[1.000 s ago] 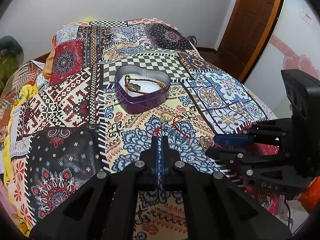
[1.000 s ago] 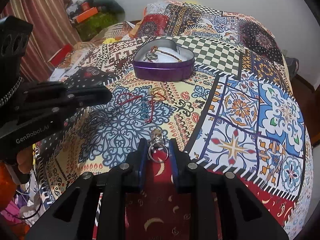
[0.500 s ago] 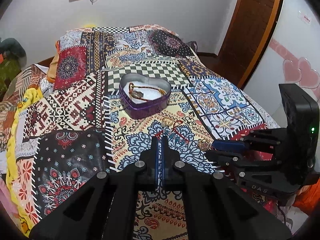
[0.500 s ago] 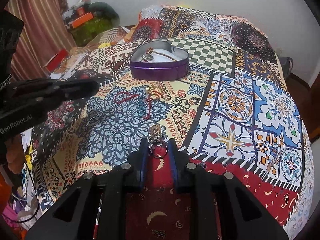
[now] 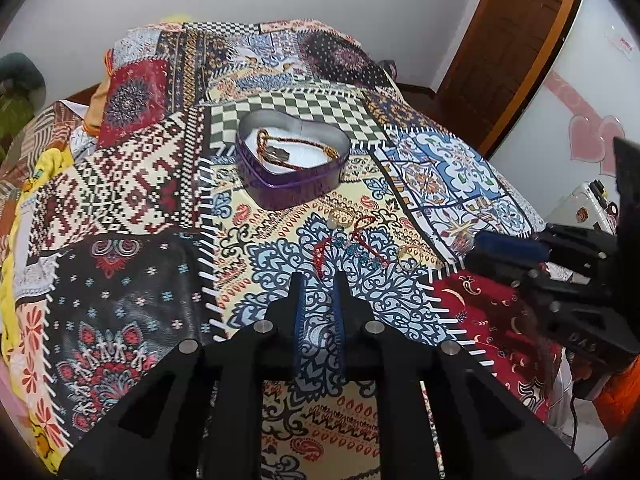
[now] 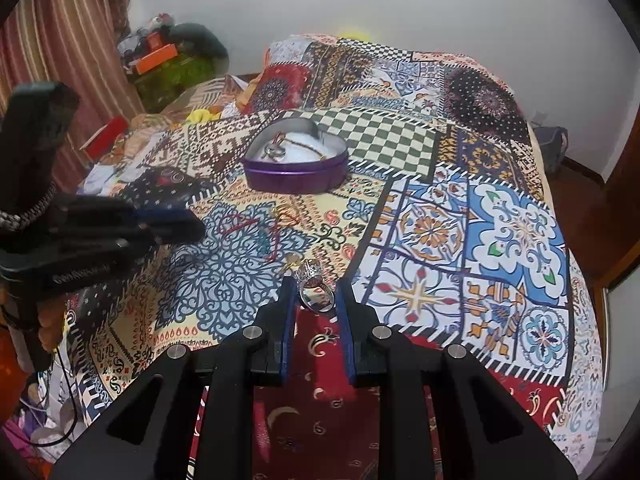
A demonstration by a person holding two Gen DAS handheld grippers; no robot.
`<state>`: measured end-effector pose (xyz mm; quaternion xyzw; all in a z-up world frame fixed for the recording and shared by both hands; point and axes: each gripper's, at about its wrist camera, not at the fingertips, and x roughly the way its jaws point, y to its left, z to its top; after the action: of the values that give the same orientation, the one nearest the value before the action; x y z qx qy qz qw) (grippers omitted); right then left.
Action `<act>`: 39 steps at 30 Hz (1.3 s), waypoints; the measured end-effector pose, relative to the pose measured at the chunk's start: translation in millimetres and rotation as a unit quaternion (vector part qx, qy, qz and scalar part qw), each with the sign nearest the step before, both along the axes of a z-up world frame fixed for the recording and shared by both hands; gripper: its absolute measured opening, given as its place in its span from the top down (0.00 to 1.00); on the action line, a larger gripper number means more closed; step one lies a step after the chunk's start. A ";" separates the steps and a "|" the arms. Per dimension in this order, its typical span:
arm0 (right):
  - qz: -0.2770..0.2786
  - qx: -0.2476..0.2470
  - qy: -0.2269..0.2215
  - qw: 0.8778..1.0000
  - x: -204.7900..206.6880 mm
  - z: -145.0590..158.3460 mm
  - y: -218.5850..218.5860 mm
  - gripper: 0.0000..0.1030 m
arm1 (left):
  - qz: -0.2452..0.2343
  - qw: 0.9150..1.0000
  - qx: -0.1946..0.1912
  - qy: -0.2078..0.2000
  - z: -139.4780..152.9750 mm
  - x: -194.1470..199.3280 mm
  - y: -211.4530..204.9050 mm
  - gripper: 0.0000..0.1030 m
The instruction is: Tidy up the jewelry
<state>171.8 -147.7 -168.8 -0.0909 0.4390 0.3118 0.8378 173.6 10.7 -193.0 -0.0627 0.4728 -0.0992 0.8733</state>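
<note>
A purple heart-shaped tin (image 5: 292, 168) sits mid-bed and holds a braided cord bracelet (image 5: 296, 148); it also shows in the right wrist view (image 6: 296, 168). On the quilt in front of it lie a red cord bracelet (image 5: 352, 246), a gold ring (image 5: 342, 216) and another gold ring (image 5: 408, 254). My right gripper (image 6: 316, 292) is shut on a silver ring (image 6: 314, 288) with a jewelled top, held above the quilt. My left gripper (image 5: 318, 280) is slightly open and empty, just short of the red cord.
The patchwork quilt (image 5: 132, 184) covers the whole bed. A wooden door (image 5: 508, 40) stands at the right. Clutter and boxes (image 6: 168, 60) sit beside the striped curtain at the far left. The bed edge drops off close behind both grippers.
My left gripper's fingers have parted from fully shut to a narrow gap. My right gripper has lifted the silver ring off the quilt and risen a little.
</note>
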 end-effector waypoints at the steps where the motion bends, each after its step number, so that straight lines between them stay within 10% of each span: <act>1: -0.002 0.002 -0.001 1.000 1.1 1.1 -1.3 0.83 | -0.002 1.000 0.001 0.002 -1.9 2.1 -1.6 0.88; 17: -0.012 0.017 0.008 1.000 10.9 -1.9 -10.0 0.83 | 0.008 0.999 0.038 -0.011 -17.2 20.3 -13.4 1.00; 39: -0.017 0.055 -0.043 0.997 21.7 42.6 -0.4 0.83 | 0.011 0.990 0.031 -0.137 84.6 -1.6 1.6 1.00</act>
<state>193.5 -148.1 -126.2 -0.0503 0.3861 0.3174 0.8647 172.0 12.3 -108.3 -0.0265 0.3508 -0.0827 0.9324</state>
